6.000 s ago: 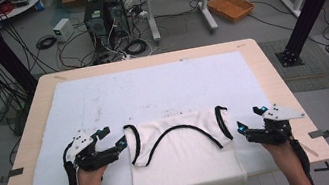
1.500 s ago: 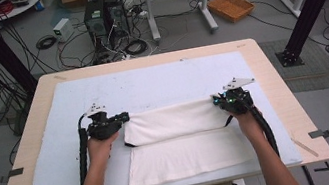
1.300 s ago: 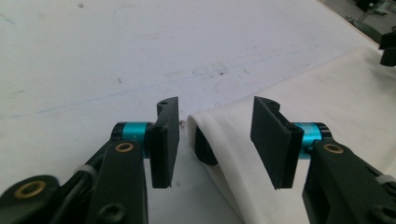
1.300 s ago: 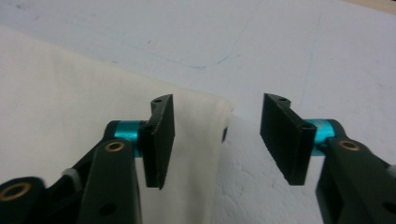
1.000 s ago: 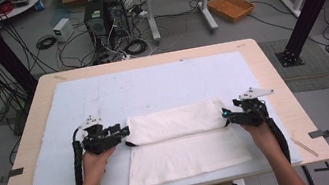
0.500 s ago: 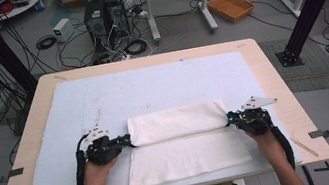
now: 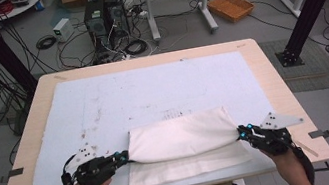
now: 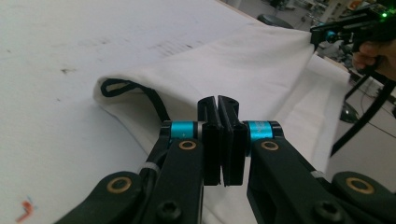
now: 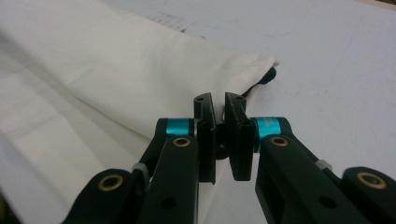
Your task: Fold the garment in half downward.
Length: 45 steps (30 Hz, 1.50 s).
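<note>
Toward the near edge of the light wooden desk (image 7: 275,69), on a pale blue-white sheet (image 7: 152,89): a white cloth garment with black trim (image 7: 180,140), folded into a long band running left to right. Upper layer puffed and raised off the lower one, which lies flat along the near edge. Black trim (image 8: 154,98) looping out of the fold at the left end, just beyond the left tool in the left gripper view; a short piece of it also peeking from the right corner (image 9: 266,74).

Left tool (image 7: 121,156) at the left end of the upper fold, clenched, black jaws pressed together on the cloth edge (image 8: 218,100). Right tool (image 7: 241,134) at the right end, jaws having just been closing, now pinched on the garment's corner with a slim gap visible between their tips (image 9: 219,98). Seen from the left gripper view, that corner drawn up to the right tool (image 8: 317,33). Both tools well apart, pointing inward at each other.
</note>
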Each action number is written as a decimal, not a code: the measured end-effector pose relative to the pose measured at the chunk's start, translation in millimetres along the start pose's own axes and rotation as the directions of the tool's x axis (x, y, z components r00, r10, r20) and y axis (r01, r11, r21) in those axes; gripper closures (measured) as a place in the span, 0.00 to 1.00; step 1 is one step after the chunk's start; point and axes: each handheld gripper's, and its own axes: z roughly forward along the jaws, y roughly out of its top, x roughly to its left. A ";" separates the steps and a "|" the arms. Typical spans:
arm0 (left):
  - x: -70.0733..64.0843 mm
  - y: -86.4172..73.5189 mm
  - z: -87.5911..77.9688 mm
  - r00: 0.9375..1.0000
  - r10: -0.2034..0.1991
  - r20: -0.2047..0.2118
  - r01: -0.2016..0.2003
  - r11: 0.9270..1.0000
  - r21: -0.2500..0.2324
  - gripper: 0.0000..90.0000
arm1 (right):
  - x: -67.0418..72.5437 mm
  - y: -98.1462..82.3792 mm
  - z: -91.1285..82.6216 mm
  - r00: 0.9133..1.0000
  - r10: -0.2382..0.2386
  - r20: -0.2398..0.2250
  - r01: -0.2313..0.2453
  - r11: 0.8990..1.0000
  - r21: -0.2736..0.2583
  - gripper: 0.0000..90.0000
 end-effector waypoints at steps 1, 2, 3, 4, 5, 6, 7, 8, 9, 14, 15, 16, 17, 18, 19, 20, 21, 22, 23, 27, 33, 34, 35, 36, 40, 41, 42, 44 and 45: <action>-3.0 -2.7 -0.9 1.000 0.005 0.005 -0.005 1.000 0.008 0.98 | 2.5 -2.9 -3.8 1.000 -0.008 -0.002 0.008 1.000 0.001 0.93; -5.3 -5.0 -2.1 1.000 0.009 0.010 -0.009 1.000 0.010 0.98 | 4.9 -5.5 -7.3 1.000 -0.010 -0.004 0.010 1.000 0.001 0.93; -7.1 -6.8 -3.2 1.000 0.006 0.017 -0.006 1.000 0.011 0.98 | 6.7 -7.8 -10.7 1.000 -0.013 -0.004 0.013 1.000 0.003 0.93; -8.7 -8.1 -4.7 1.000 0.008 0.019 -0.008 1.000 0.014 0.98 | 8.7 -9.9 -14.1 1.000 -0.010 -0.006 0.010 1.000 0.001 0.93; -10.2 -9.0 -6.4 1.000 0.012 0.023 -0.012 1.000 0.015 0.98 | 10.6 -11.8 -17.6 1.000 -0.009 -0.005 0.009 1.000 0.000 0.93; -11.9 -9.7 -8.3 1.000 0.012 0.029 -0.012 1.000 0.013 0.98 | 12.6 -13.6 -21.1 1.000 -0.008 -0.004 0.008 1.000 -0.002 0.93; -13.3 -10.3 -10.7 0.999 0.012 0.034 -0.013 1.000 0.008 0.98 | 14.3 -15.1 -24.4 1.000 -0.011 -0.002 0.011 1.000 -0.005 0.93; -14.4 -10.9 -13.3 0.999 0.012 0.043 -0.012 1.000 0.004 0.98 | 15.7 -16.4 -27.1 1.000 -0.014 0.001 0.014 1.000 -0.006 0.93; -15.6 -11.8 -15.7 0.999 0.013 0.047 -0.013 1.000 0.001 0.98 | 16.9 -17.7 -29.5 1.000 -0.013 -0.001 0.013 1.000 -0.004 0.93; -19.6 -20.9 -17.8 0.998 0.025 0.051 -0.028 0.997 0.069 0.98 | 21.9 -27.6 -30.9 1.000 -0.026 -0.005 0.026 0.999 0.045 0.92; -19.5 -22.3 -16.4 0.998 0.020 0.051 -0.024 0.997 0.079 0.97 | 22.3 -29.1 -29.3 1.000 -0.027 -0.007 0.027 0.998 0.057 0.91; -19.2 -23.3 -15.2 0.999 0.019 0.050 -0.023 0.996 0.088 0.97 | 22.6 -30.1 -27.6 1.000 -0.031 -0.004 0.031 0.997 0.069 0.90; -18.8 -23.6 -13.6 0.999 0.015 0.043 -0.019 0.995 0.093 0.92 | 23.2 -30.6 -26.2 0.999 -0.031 -0.006 0.032 0.997 0.077 0.87; -17.7 -22.8 -11.8 1.000 -0.001 0.032 -0.002 0.996 0.093 0.79 | 23.3 -30.6 -25.0 0.999 -0.032 -0.001 0.032 0.996 0.079 0.78; -16.5 -21.1 -10.7 1.000 -0.014 0.018 0.013 0.996 0.089 0.68 | 22.8 -29.6 -24.5 1.000 -0.024 0.011 0.023 0.997 0.070 0.70; -16.5 -21.1 -10.7 1.000 -0.014 0.018 0.013 0.996 0.089 0.65 | 22.8 -29.6 -24.5 1.000 -0.024 0.011 0.023 0.997 0.070 0.70; -13.7 -16.2 -8.3 1.000 -0.012 -0.023 0.013 0.997 0.071 0.65 | 21.3 -27.9 -24.7 1.000 -0.020 0.024 0.018 0.998 0.056 0.67; -13.7 -16.2 -8.3 1.000 -0.012 -0.023 0.013 0.997 0.071 0.57 | 21.3 -27.9 -24.7 1.000 -0.020 0.024 0.018 0.998 0.056 0.67; -4.1 -3.6 -1.5 0.996 -0.020 -0.083 0.024 0.998 0.050 0.53 | 11.0 -18.0 -20.5 0.998 0.013 0.068 -0.013 1.000 0.004 0.53; 15.2 18.4 12.4 0.987 -0.055 -0.150 0.056 0.998 0.000 0.49 | -1.3 -5.2 -4.4 0.995 0.038 0.087 -0.037 0.999 -0.014 0.46; 46.0 42.4 47.9 0.974 -0.092 -0.208 0.095 0.995 0.004 0.47 | -23.1 21.1 37.4 0.993 0.065 0.103 -0.065 0.998 -0.004 0.41; 51.7 43.4 56.4 0.969 -0.102 -0.223 0.110 0.994 0.023 0.47 | -26.7 24.8 46.1 0.992 0.074 0.099 -0.075 0.997 0.006 0.41; 55.7 42.9 62.3 0.967 -0.101 -0.232 0.114 0.993 0.044 0.47 | -30.3 28.9 57.1 0.993 0.082 0.091 -0.084 0.996 0.024 0.41; 57.8 42.1 66.2 0.965 -0.103 -0.239 0.120 0.991 0.060 0.47 | -32.6 31.6 65.8 0.993 0.083 0.085 -0.087 0.995 0.042 0.41; 63.3 37.3 76.6 0.966 -0.101 -0.239 0.132 0.984 0.117 0.48 | -37.6 35.2 89.0 0.993 0.095 0.067 -0.101 0.991 0.087 0.47; 63.7 36.0 79.0 0.967 -0.095 -0.235 0.128 0.984 0.127 0.48 | -39.2 34.8 94.5 0.994 0.086 0.072 -0.093 0.990 0.103 0.51; 64.1 35.0 80.9 0.969 -0.085 -0.232 0.120 0.983 0.140 0.48 | -41.1 33.8 98.6 0.993 0.090 0.071 -0.098 0.987 0.127 0.55; 63.3 33.6 84.5 0.972 -0.065 -0.227 0.103 0.982 0.161 0.53 | -45.2 30.5 104.6 0.993 0.105 0.061 -0.114 0.978 0.174 0.60; 62.6 33.2 85.9 0.972 -0.056 -0.228 0.096 0.981 0.170 0.59 | -46.2 28.6 106.2 0.992 0.117 0.048 -0.124 0.974 0.190 0.63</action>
